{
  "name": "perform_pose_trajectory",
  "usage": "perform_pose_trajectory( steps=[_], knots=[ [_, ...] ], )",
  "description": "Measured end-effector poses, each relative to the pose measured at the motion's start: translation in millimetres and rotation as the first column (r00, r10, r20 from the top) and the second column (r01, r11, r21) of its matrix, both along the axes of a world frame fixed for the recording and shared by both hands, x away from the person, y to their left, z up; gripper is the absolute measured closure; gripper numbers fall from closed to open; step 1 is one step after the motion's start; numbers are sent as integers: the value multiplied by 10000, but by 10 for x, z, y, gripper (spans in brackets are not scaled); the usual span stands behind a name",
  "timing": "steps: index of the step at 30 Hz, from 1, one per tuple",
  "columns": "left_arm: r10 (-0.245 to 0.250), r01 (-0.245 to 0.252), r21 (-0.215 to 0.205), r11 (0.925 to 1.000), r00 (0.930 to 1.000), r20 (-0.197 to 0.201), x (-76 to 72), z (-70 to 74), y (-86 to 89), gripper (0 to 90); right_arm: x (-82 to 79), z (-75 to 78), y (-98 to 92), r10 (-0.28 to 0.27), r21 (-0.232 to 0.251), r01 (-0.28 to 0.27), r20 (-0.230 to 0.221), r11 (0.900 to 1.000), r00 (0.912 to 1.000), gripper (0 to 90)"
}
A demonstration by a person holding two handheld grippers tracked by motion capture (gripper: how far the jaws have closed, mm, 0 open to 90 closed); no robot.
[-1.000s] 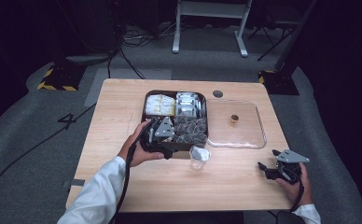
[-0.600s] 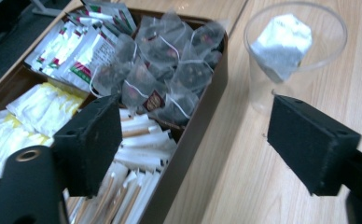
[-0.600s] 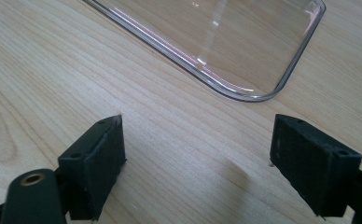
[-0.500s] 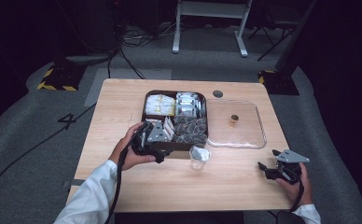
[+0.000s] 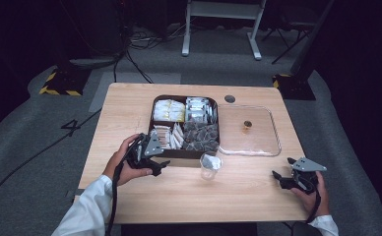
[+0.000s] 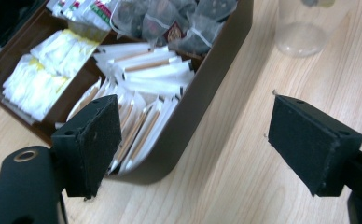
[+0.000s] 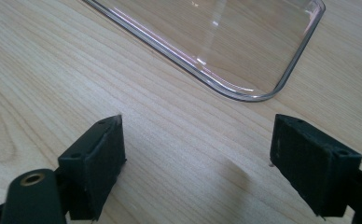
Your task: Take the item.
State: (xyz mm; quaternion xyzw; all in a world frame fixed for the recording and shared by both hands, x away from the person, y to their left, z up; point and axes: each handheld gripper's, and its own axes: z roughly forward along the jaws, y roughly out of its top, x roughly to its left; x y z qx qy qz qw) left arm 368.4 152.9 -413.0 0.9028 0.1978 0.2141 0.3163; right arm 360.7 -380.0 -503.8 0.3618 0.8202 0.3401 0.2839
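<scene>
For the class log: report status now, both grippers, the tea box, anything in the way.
Left gripper open, at the tea box near edge. Right gripper open, empty, near the clear lid. Plastic cup stands just in front of the box.

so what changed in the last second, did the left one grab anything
The left gripper drew back from the dark box, off the packets toward the person and the table's left, to sit at the box's near left corner. Its fingers are open and empty, so nothing was taken. The right gripper, the clear cup and the clear lid stayed put.
</scene>
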Motion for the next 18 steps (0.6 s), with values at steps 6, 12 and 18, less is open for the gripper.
perform_pose_trajectory(
  steps=[6, 12, 18],
  knots=[
    [275, -274, 251, 9993, 9996, -36, -45, -95, 93, 174, 0, 0, 0, -1, -2, 1, 5, 10000, 10000, 182],
    [770, -765, 521, 9957, 9970, -72, -91, -253, 266, 174, 0, 0, 0, -4, -3, 4, 5, 10000, 10000, 182],
    [1106, -1089, 628, 9921, 9935, -257, -109, -394, 392, 174, 2, 0, 0, -22, 21, 22, -12, 10000, 10000, 182]
  ],
)
